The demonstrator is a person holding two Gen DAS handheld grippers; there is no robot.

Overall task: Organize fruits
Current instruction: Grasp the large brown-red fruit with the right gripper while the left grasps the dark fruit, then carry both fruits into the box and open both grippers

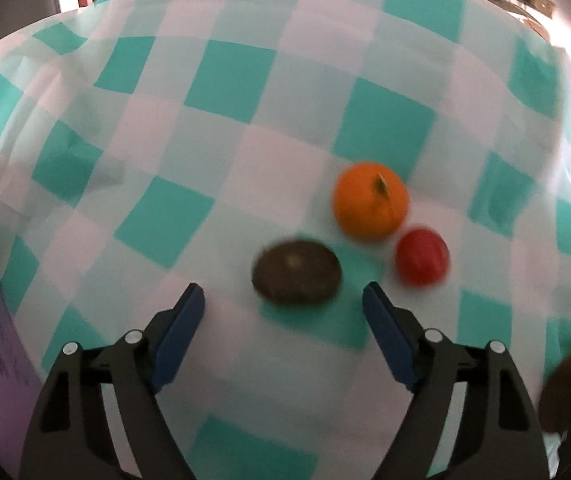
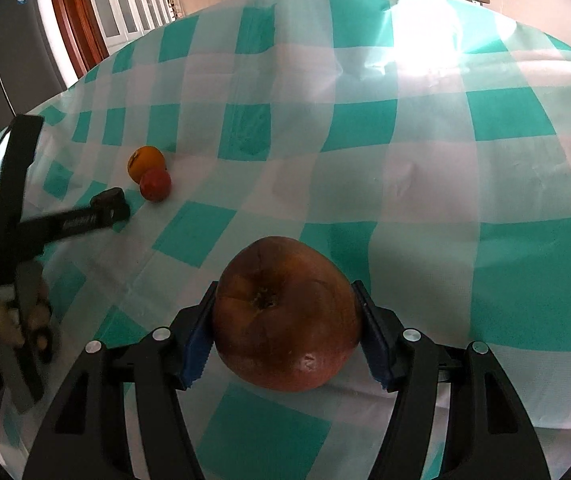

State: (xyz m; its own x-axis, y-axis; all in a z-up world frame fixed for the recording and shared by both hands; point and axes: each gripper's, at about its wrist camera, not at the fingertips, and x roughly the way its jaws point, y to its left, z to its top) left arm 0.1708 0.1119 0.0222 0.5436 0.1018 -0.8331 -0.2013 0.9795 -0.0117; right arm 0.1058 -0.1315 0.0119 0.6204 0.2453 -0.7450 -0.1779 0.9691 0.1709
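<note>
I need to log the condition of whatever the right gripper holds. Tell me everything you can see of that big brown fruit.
The brown fruit is large, roundish and reddish-brown, with a dull, creased skin, a dark sunken calyx facing the camera and a pale scuff low on its front. It looks like an aged pomegranate, though that is uncertain. The right gripper clamps it, blue pads pressed to both sides, over the checked tablecloth. Whether it rests on the cloth is unclear.

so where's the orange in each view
Left wrist: the orange is right of centre, beyond the open left tongs, touching the red fruit.
Right wrist: upper left, small, behind the red fruit.
Shared landmark: the red fruit beside it on the checked tablecloth.
</note>
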